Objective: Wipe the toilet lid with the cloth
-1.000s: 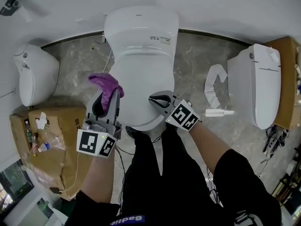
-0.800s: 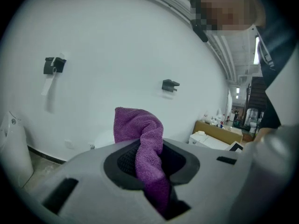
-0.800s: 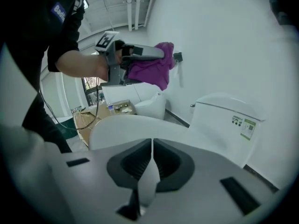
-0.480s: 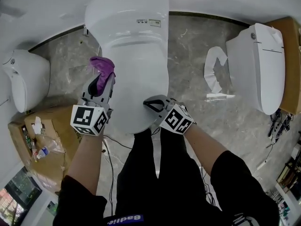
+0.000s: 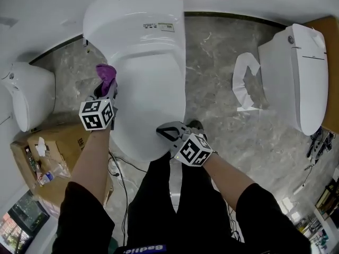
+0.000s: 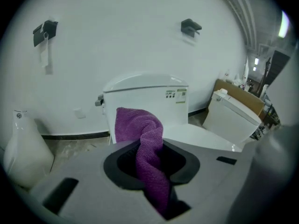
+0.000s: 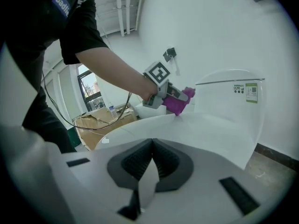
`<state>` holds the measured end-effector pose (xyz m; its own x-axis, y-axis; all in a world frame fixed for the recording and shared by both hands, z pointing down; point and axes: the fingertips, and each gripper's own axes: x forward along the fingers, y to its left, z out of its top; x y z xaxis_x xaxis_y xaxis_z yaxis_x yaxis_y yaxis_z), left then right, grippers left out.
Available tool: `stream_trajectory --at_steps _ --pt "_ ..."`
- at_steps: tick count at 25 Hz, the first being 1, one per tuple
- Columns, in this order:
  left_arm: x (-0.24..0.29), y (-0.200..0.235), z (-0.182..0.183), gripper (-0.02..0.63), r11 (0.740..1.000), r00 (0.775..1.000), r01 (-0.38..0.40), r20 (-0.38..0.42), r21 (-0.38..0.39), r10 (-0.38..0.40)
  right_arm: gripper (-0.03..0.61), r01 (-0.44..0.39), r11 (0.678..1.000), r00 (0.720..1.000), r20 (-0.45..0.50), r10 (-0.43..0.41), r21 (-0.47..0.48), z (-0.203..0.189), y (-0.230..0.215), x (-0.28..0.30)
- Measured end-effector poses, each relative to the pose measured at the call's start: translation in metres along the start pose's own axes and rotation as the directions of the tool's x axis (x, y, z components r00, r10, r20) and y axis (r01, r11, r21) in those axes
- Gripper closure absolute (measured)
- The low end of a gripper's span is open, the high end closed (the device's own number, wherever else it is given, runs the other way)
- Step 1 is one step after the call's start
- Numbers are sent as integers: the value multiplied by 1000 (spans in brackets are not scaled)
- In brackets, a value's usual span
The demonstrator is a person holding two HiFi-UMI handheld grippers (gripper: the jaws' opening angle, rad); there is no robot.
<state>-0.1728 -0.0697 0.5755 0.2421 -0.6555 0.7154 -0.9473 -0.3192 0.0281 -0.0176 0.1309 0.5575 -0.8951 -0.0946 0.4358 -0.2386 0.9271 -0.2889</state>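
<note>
The white toilet lid (image 5: 151,99) is down, below the tank (image 5: 137,20). My left gripper (image 5: 107,86) is shut on a purple cloth (image 5: 106,72) at the lid's left rim, near the hinge end. From the left gripper view the cloth (image 6: 147,143) hangs folded out of the jaws, with the lid (image 6: 201,136) just to its right. My right gripper (image 5: 163,132) sits at the lid's front edge, shut, tips touching and nothing held. The right gripper view looks across the lid (image 7: 201,129) to the cloth (image 7: 180,101) and the left gripper (image 7: 175,94).
A second toilet (image 5: 296,78) stands on the right, with a white foam piece (image 5: 243,83) on the marble floor beside it. A third white toilet (image 5: 24,97) and a cardboard box (image 5: 58,157) are at the left. Cables (image 5: 122,165) lie by the person's legs.
My left gripper has carried the cloth along the lid's left side toward the tank end. My right gripper has stayed at the lid's front edge.
</note>
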Motion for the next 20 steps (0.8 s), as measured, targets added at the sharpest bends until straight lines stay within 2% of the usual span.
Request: stream_trajectory --at_steps 5,11,16,20 --pt "44 31 -23 526 997 988 -49 -145 58 57 551 -53 999 998 20 53 -9 12 5 -4" --pt "79 33 -29 526 993 961 -56 -263 106 82 549 -82 996 993 84 84 -23 44 8 -24" --pt "92 29 -27 526 985 941 -69 -317 155 116 549 -31 999 985 169 29 7 76 -9 -56" --pt "101 9 -19 528 982 936 -74 -328 174 129 549 29 998 983 180 -38 52 73 -32 -80"
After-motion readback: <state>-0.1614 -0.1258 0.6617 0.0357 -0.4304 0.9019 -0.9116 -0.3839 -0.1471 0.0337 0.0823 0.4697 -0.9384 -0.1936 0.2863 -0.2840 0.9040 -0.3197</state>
